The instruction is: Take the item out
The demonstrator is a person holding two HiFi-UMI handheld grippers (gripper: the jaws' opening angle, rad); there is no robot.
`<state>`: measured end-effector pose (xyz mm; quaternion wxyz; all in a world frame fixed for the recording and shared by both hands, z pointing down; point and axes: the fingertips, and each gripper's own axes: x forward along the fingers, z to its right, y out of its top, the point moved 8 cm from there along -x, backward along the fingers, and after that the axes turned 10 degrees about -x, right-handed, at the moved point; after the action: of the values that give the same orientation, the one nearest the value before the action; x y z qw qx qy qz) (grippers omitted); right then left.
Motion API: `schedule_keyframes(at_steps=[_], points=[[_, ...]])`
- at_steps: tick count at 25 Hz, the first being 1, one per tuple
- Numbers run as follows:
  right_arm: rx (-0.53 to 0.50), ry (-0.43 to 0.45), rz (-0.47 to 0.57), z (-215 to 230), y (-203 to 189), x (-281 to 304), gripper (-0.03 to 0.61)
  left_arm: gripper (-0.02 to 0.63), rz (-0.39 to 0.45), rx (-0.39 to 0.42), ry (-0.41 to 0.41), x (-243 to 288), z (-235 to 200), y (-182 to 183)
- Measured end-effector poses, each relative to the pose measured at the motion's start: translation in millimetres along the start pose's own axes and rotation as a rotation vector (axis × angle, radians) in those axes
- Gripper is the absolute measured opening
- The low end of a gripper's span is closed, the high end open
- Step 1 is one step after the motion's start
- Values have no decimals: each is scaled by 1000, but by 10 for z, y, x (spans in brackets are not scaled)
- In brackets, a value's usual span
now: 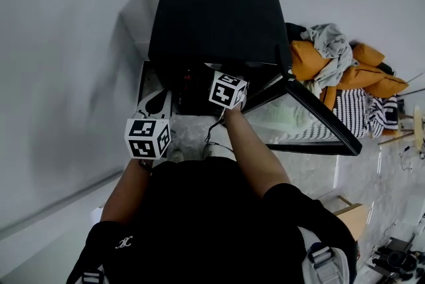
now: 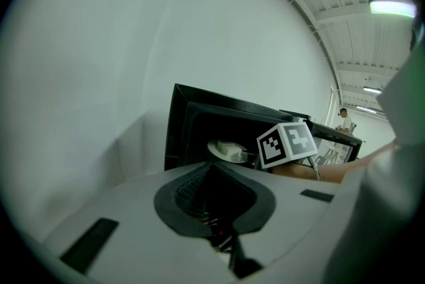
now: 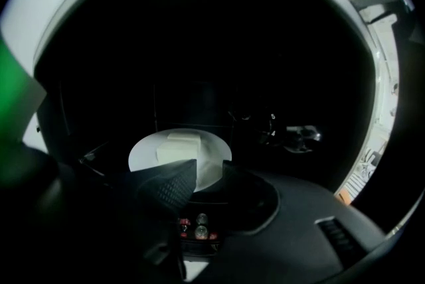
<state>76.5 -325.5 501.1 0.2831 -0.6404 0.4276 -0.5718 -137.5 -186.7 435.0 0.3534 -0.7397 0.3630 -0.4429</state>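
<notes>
**A:** Two grippers, then; what do we see at our far left?

**B:** We see a plain white wall (image 1: 60, 77). Beside it our left gripper (image 2: 211, 167) hangs just outside the open front of the black microwave oven (image 1: 216, 17), at its left. Its jaws are pressed together with nothing in them.

**A:** And where is the item?

**B:** We find a pale rectangular block (image 3: 179, 145) lying on a round white plate (image 3: 145, 155); the plate sits on the floor of the dark oven cavity.

**A:** How does our right gripper (image 3: 211, 167) stand?

**B:** It reaches inside the cavity and points at the plate. Its jaws are parted, and the plate's near rim shows in the gap between them. We cannot tell whether either pad touches that rim; nothing is clamped.

**A:** And farther right?

**B:** The oven's glass door (image 1: 302, 120) stands wide open to the right. Beyond it we see a heap of clothes (image 1: 339, 67), orange, grey and striped, lying against the wall.
</notes>
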Motion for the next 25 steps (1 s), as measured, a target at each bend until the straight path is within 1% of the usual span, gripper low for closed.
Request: schedule_keyframes(at_steps=[8,17,22,24,25], points=[[-5,-14,-3,33,-87,-145,129,8,-10,-1,-30,8,33,-39],[21,5,-6,56,-119,-220,129,8,-20,8,-53,0,86,-72],[88,20,25,106,-160,-268,129,8,-19,4,-51,-3,72,-86],[146,49,39,126,-202,-326,129,8,-20,2,-49,-5,67,-94],[189,76,46,132,-220,-353,129,8,-22,1,-49,-5,68,-99]])
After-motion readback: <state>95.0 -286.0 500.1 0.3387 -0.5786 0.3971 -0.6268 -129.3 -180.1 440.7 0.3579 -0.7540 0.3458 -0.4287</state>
